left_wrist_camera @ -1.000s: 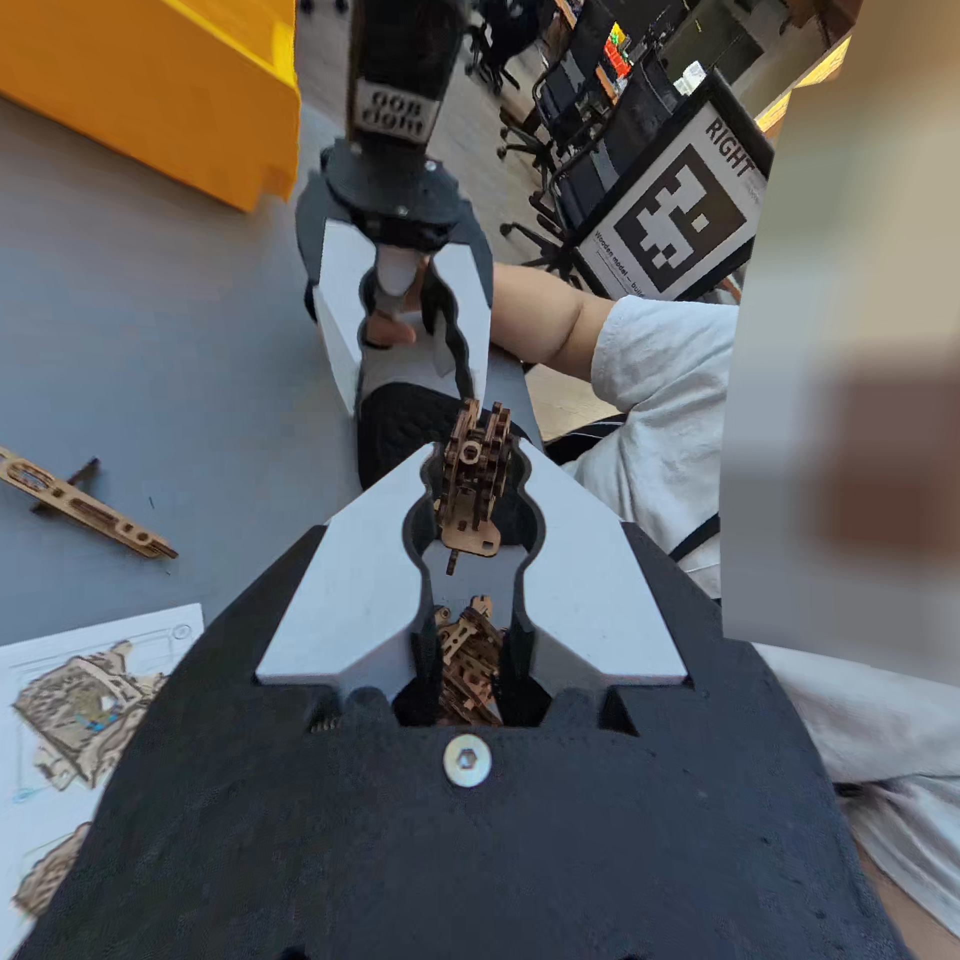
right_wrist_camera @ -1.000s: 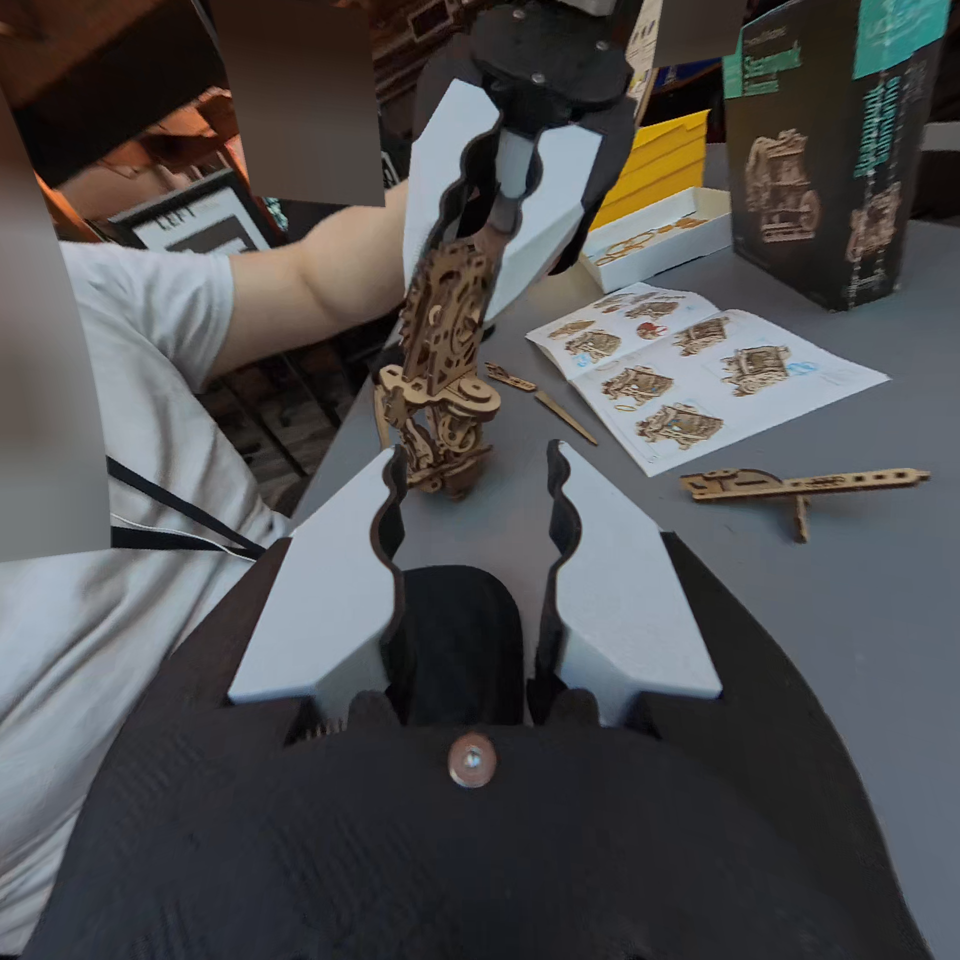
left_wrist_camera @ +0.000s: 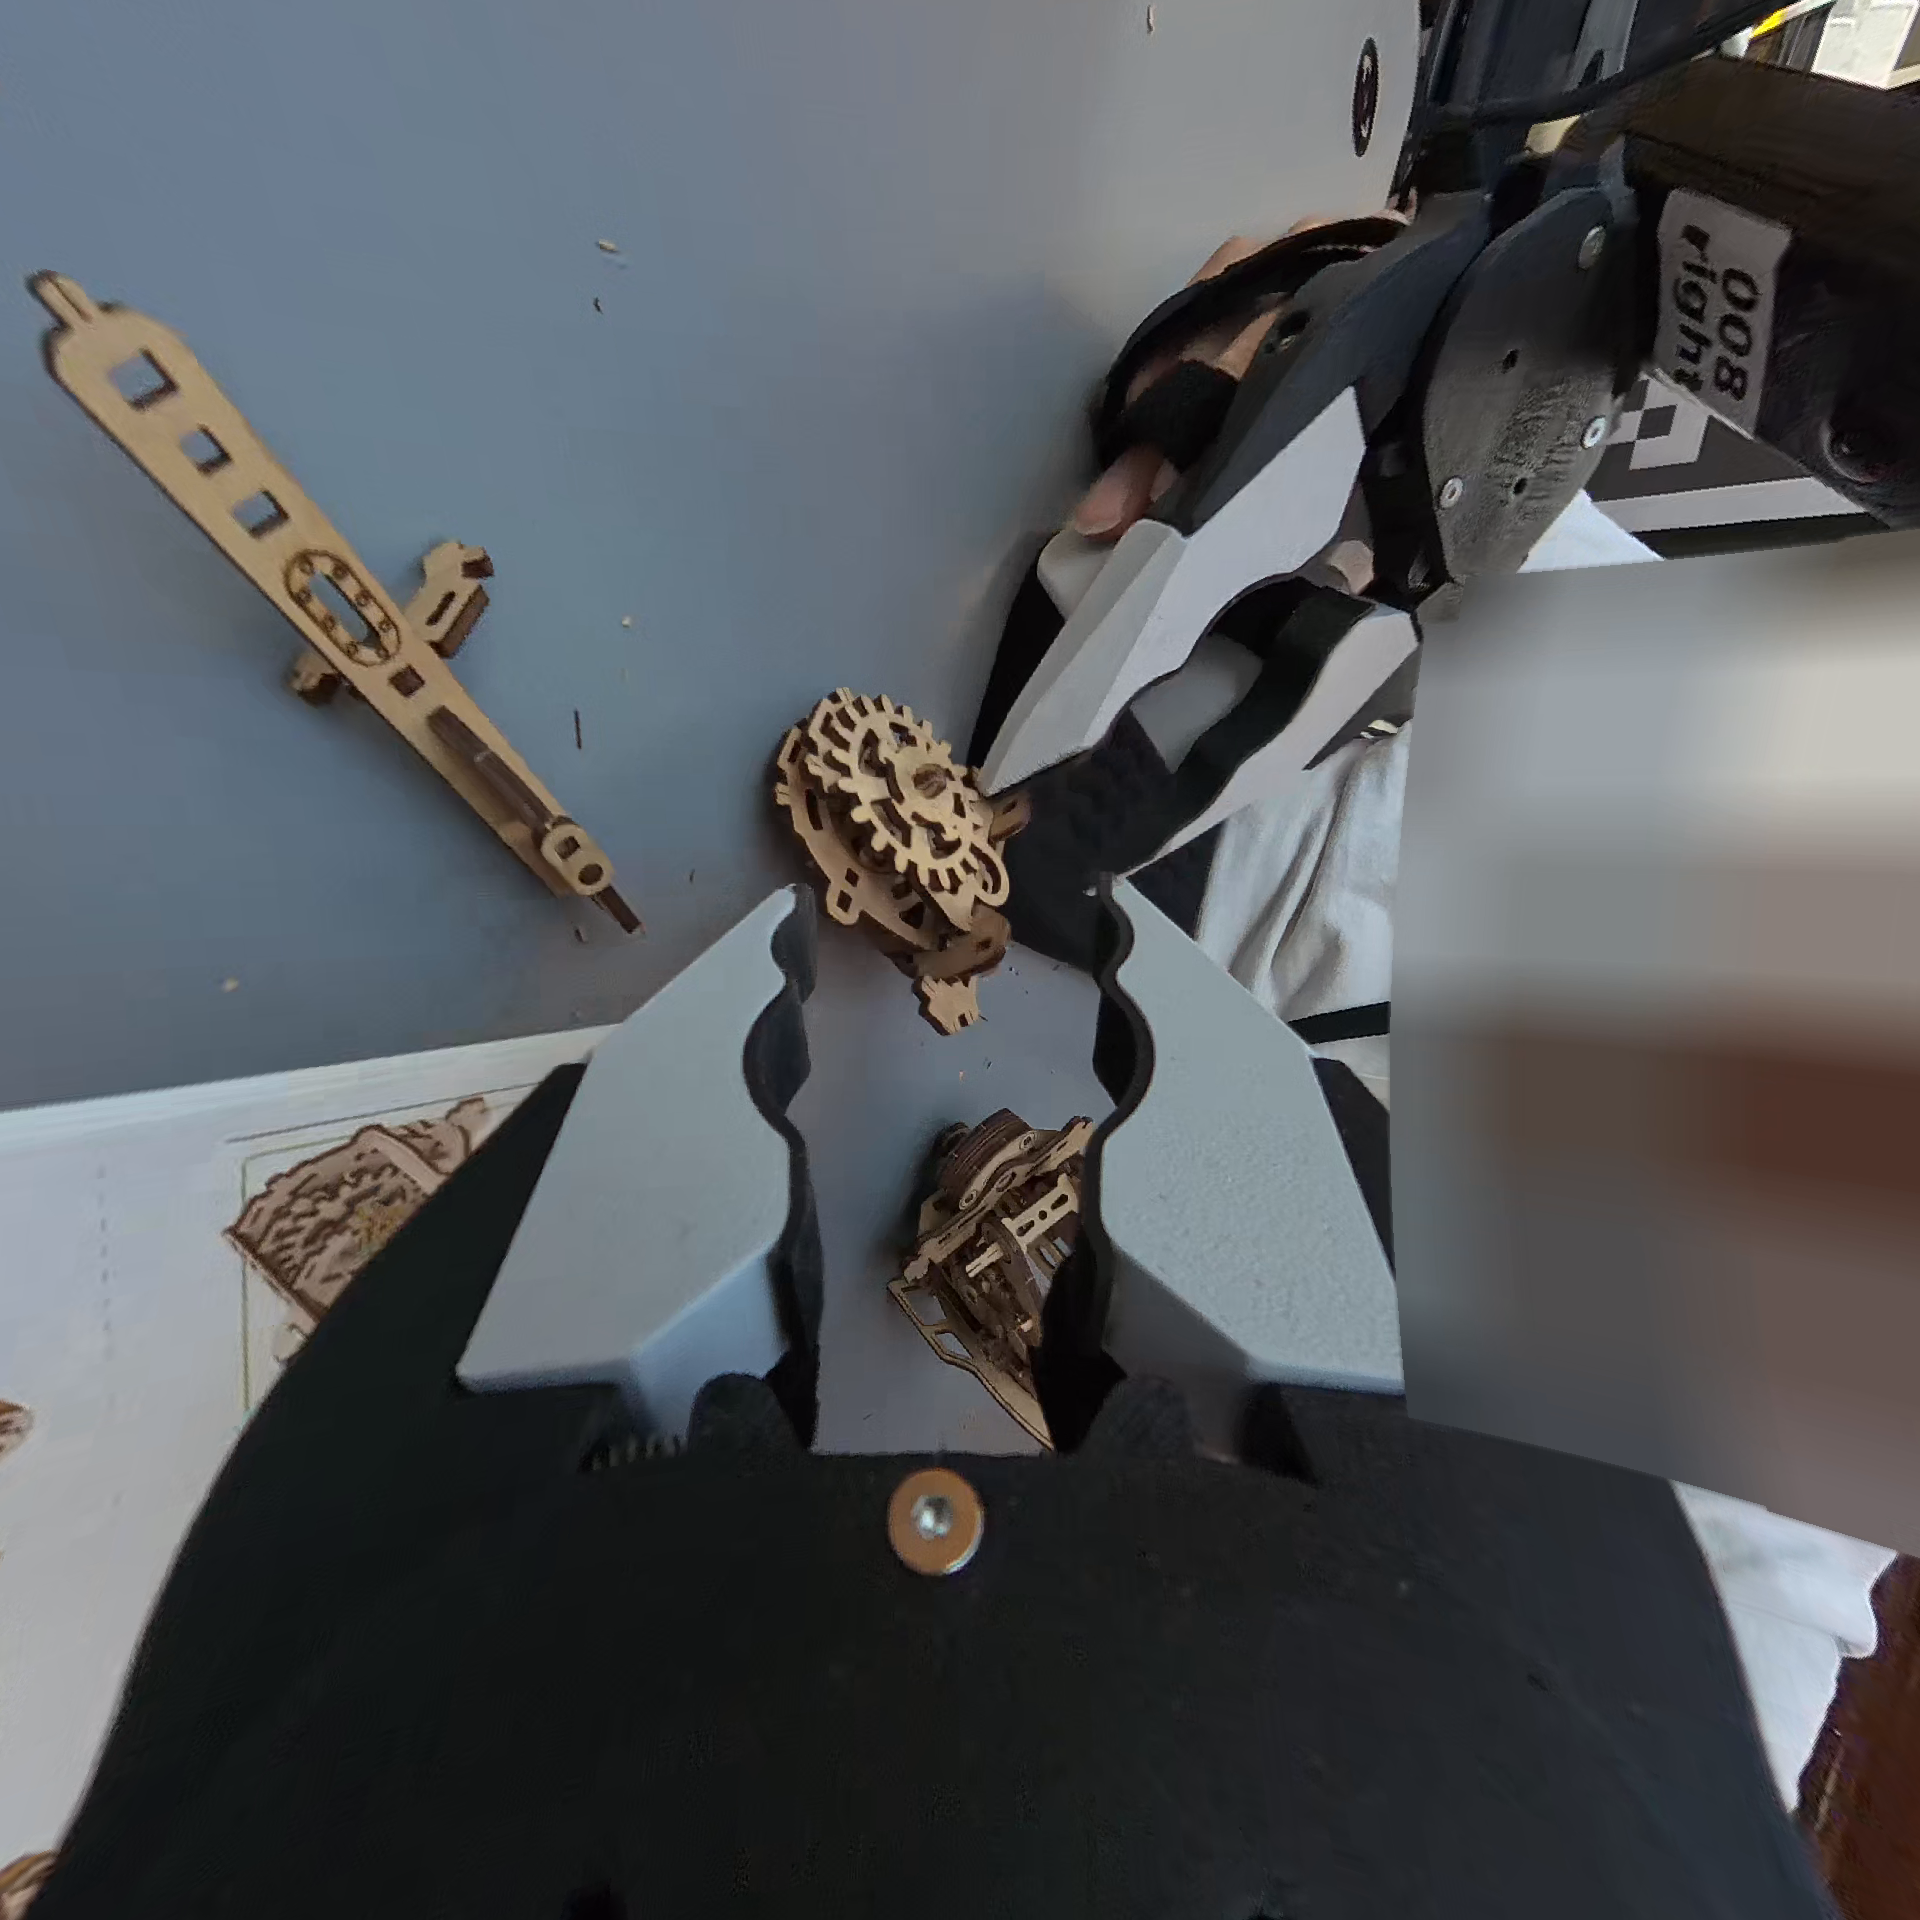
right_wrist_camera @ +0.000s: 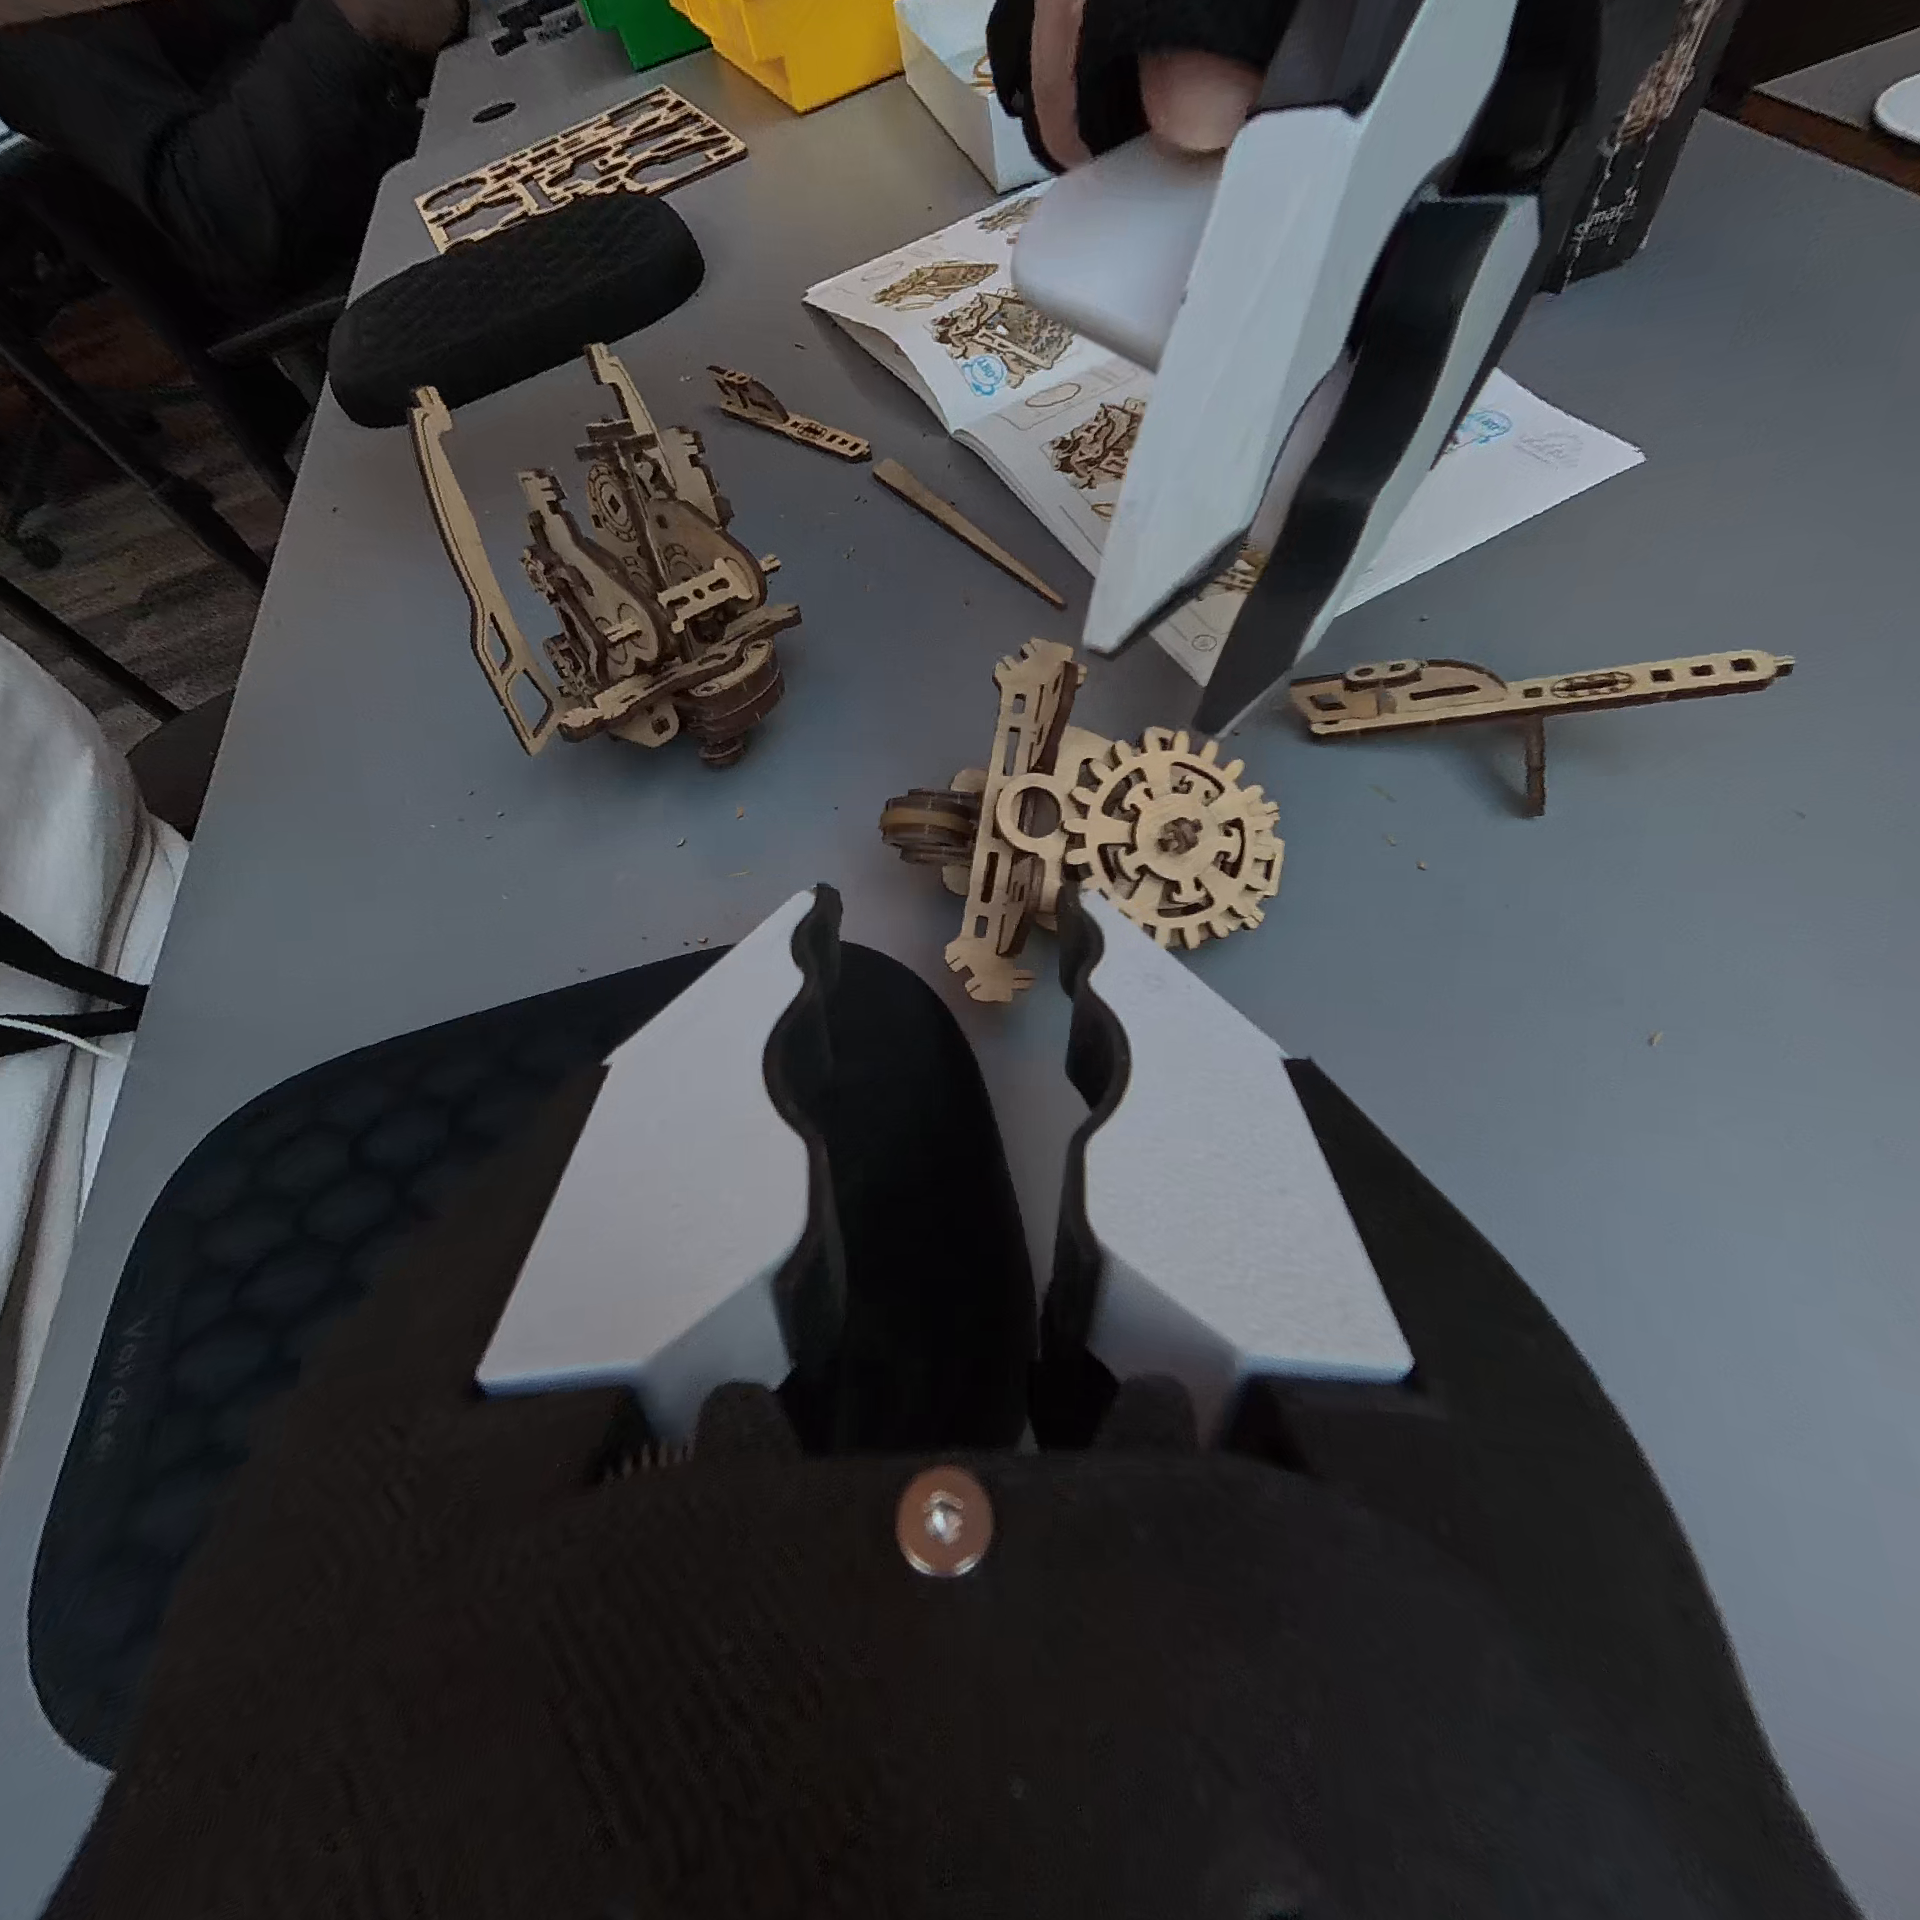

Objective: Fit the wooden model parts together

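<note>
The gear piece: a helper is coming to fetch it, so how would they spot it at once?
On the grey table, look just right of the larger wooden assembly with the long curved arm, below the open instruction booklet. The gear piece lies there loose, the only part with a big toothed wheel facing up.

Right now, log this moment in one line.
left gripper: open, empty | right gripper: open, empty | gear assembly: on table, ungripped | larger model: on table
</note>
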Demonstrator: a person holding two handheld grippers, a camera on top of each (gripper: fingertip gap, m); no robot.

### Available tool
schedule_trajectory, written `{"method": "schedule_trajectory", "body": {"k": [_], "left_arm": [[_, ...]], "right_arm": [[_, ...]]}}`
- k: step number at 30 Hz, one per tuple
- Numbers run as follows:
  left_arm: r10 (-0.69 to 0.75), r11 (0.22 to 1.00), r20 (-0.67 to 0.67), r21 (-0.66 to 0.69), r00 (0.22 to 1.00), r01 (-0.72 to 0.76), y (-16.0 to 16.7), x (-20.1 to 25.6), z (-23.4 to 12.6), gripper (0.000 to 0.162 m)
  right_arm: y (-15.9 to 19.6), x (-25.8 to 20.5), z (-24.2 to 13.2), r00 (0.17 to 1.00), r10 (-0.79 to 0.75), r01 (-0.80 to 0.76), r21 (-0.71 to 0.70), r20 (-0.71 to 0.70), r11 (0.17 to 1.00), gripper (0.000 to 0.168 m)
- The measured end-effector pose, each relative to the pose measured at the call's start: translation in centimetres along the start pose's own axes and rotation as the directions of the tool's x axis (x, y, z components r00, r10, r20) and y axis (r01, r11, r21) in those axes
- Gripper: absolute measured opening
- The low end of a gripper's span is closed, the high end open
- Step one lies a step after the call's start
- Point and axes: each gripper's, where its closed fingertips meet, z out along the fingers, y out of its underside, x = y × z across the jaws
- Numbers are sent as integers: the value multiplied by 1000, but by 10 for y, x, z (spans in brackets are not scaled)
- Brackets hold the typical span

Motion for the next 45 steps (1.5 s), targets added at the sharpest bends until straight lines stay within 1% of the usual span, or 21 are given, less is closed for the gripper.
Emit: {"method": "schedule_trajectory", "body": {"k": [4, 7, 9, 12, 13, 14, 18, 22, 25, 27, 30, 32, 37, 40, 42, 43, 45], "left_arm": [[85, 986, 65, 135, 994, -93, 13, 8, -25, 46], [136, 953, 127, 253, 982, -165, 33, 15, -46, 43], [132, 931, 104, 328, 986, -159, 49, 23, -55, 40], [123, 901, 84, 409, 989, -146, 73, 30, -62, 36], [119, 890, 82, 432, 990, -143, 80, 31, -64, 35], [115, 882, 76, 451, 990, -137, 86, 32, -65, 34], [91, 871, 44, 481, 995, -101, 112, 34, -60, 32], [77, 862, 54, 498, 996, -94, 129, 34, -52, 32], [65, 855, 97, 507, 993, -106, 139, 29, -49, 34], [64, 855, 159, 501, 985, -136, 145, 23, -47, 37], [96, 854, 239, 478, 966, -203, 153, 18, -42, 43], [138, 841, 268, 477, 953, -256, 156, 19, -38, 46], [240, 762, 283, 538, 928, -361, 154, 24, -32, 51], [314, 705, 351, 535, 882, -464, 151, 25, -34, 52], [362, 697, 366, 505, 857, -510, 153, 24, -31, 52], [382, 702, 355, 489, 853, -518, 154, 25, -28, 51], [400, 721, 333, 461, 854, -517, 156, 22, -21, 51]], "right_arm": [[2, 3, 4, 1000, -9, 8, -24, -24, 1000, 37], [0, 7, 7, 999, 6, -7, -21, -41, 1000, 24], [0, 11, 9, 998, 26, -28, -33, -50, 999, 11], [-1, 10, 14, 995, 92, -94, -44, -29, 995, 8], [-1, 8, 15, 994, 110, -111, -51, -11, 993, 3], [-1, 7, 16, 993, 121, -121, -60, -1, 991, 3], [-2, 0, 20, 990, 137, -133, -102, 35, 986, 2], [-6, -8, 24, 989, 130, -115, -178, 72, 977, 2], [-5, -16, 27, 988, 104, -73, -255, 114, 964, 2], [-7, -18, 29, 988, 79, -37, -292, 135, 956, 2], [-12, -18, 33, 985, 51, 4, -319, 164, 948, 2], [-14, -18, 36, 982, 44, 21, -334, 186, 942, 5], [-18, -18, 38, 977, 2, 64, -303, 212, 951, 13], [-21, -17, 33, 980, -51, 100, -250, 193, 963, 20], [-32, -19, 28, 981, -113, 139, -164, 154, 977, 28], [-38, -23, 25, 979, -155, 170, -113, 135, 979, 29], [-50, -42, 18, 960, -251, 251, 16, 123, 968, 33]]}}
